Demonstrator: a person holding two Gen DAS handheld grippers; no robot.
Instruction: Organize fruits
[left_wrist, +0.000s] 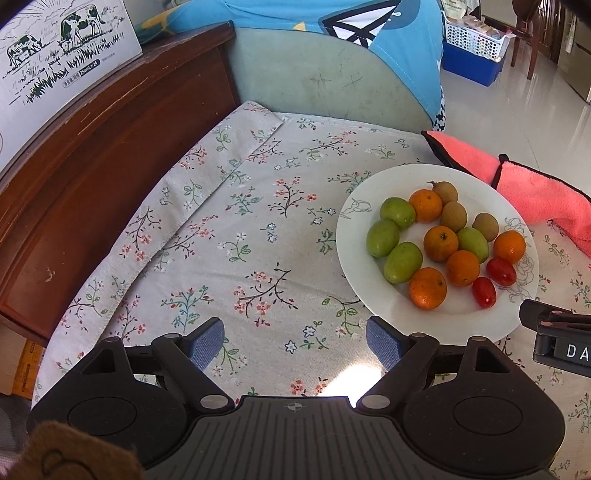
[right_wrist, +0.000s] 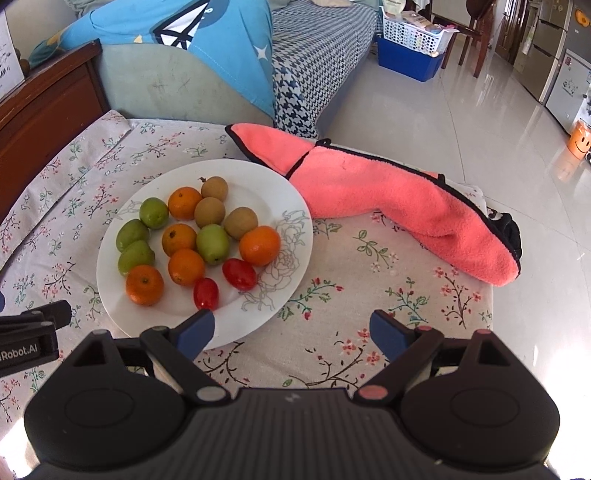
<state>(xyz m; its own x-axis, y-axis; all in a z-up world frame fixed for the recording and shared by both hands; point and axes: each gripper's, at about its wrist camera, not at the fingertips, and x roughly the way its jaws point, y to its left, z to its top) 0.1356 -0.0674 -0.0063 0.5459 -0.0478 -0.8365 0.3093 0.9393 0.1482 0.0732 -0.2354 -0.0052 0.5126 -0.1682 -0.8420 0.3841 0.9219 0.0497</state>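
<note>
While both the left gripper (left_wrist: 295, 341) and right gripper (right_wrist: 291, 332) hover with fingers spread and empty, all fruits sit mixed on the white plate (right_wrist: 122, 295); sorting seems unstarted.

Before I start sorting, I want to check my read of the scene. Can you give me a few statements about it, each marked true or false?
1. Both grippers are open and hold nothing: left gripper, right gripper. True.
2. The white plate holds five oranges. True.
3. The two red cherry tomatoes lie on the floral tablecloth, off the plate. False: both lie on the plate.
4. The pink towel covers the fruit. False: it lies beside the plate, on the cloth.
5. There are four green fruits on the plate. True.
</note>
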